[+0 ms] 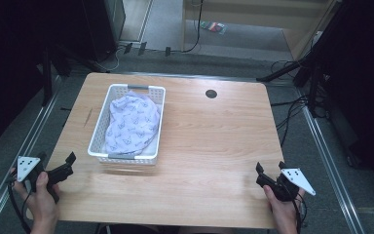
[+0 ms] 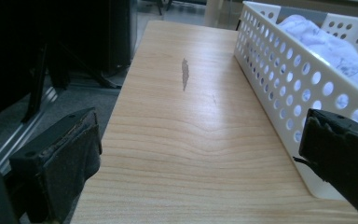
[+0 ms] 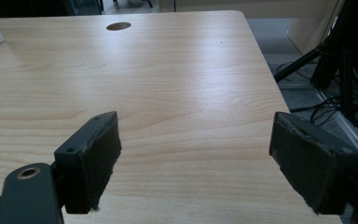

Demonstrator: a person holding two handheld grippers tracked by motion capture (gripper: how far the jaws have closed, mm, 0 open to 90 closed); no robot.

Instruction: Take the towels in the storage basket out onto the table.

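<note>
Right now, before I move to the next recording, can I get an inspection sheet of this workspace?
Surface: wooden table, light grain, a dark scuff mark left of the basket, a round cable hole near the far edge.
Job's things: white perforated basket on the table's left half; a pale patterned cloth bundled inside it.
Clutter: nothing seen on the table.
Grippers: left claw open, empty, near the basket's near left corner; right claw open, empty, over the near right of the table.
Cables: one trails from each claw; more lie on the floor behind and to the right.
Surroundings: grey floor, dark stands, a light wooden unit beyond.
</note>
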